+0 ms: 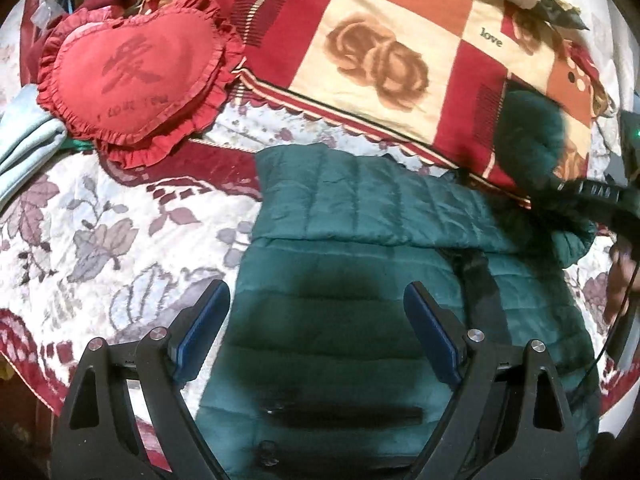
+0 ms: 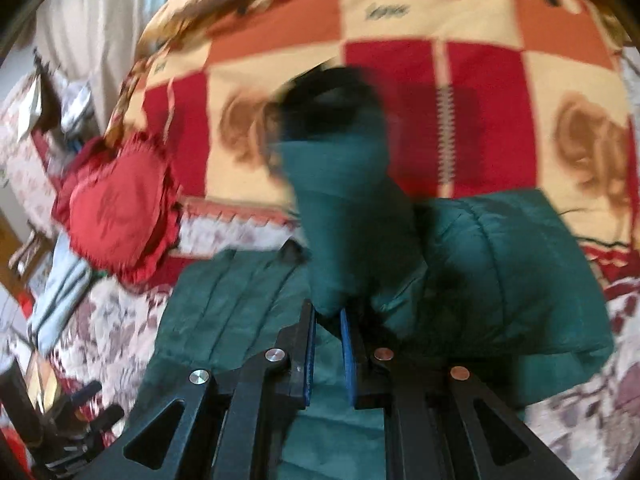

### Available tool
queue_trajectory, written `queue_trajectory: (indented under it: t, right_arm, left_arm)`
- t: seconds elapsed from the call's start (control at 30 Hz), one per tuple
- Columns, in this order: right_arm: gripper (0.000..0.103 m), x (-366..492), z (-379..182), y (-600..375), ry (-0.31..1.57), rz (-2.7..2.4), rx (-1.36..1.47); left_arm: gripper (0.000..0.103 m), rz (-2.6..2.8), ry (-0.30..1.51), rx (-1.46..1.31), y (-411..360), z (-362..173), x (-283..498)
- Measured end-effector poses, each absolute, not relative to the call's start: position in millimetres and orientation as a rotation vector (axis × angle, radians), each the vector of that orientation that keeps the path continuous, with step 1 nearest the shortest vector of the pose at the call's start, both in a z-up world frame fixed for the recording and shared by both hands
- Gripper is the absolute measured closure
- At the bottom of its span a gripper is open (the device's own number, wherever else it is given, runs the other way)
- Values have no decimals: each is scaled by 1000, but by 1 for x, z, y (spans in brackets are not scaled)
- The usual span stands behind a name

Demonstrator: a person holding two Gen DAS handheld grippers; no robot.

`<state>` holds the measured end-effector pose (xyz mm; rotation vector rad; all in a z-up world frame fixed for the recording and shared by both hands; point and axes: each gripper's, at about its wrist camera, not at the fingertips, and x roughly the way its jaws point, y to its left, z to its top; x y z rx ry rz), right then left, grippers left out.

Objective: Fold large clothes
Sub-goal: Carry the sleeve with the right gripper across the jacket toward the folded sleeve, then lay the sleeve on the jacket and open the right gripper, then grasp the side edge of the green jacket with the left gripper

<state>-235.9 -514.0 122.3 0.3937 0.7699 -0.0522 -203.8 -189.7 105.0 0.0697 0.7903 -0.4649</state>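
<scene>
A dark green quilted jacket [image 1: 360, 240] lies on a floral bedspread [image 1: 100, 240], one sleeve folded across its upper part. My left gripper [image 1: 316, 300] hovers above the jacket's body, jaws wide apart with nothing between them. In the right wrist view the right gripper [image 2: 328, 314] is shut on the jacket's other sleeve [image 2: 344, 208], which stands up from the pads with its dark cuff at the top; the picture is blurred. The right gripper's black body and a hand [image 1: 620, 268] show at the right edge of the left wrist view.
A red heart-shaped frilled cushion [image 1: 132, 76] lies at the upper left. A checked red, orange and cream blanket [image 1: 380, 60] is piled along the back of the bed. Pale blue folded cloth [image 1: 24, 148] sits at the left edge.
</scene>
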Motion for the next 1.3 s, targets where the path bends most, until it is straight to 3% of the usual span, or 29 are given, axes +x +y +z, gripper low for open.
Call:
queue_trajectory:
  t: [0.3, 0.5, 0.57, 0.6, 0.63, 0.93, 1.3]
  right_arm:
    - [92, -216, 88, -471, 882, 24, 369]
    - [90, -228, 101, -478, 851, 8, 412]
    - [62, -237, 104, -485, 841, -8, 434]
    - [36, -241, 106, -489, 838, -15, 445]
    - [28, -249, 107, -494, 830, -28, 452]
    - [28, -294, 107, -527, 871, -146, 459]
    - [25, -325, 110, -533, 788, -168, 529]
  left_arm:
    - [14, -454, 810, 54, -185, 98, -198]
    - [14, -459, 830, 29, -185, 97, -196]
    - [14, -472, 846, 1, -185, 98, -193]
    - [14, -484, 852, -15, -186, 99, -192]
    - [14, -500, 859, -33, -188, 101, -190]
    - [14, -578, 923, -53, -235, 105, -159]
    - [14, -556, 989, -2, -307, 82, -122]
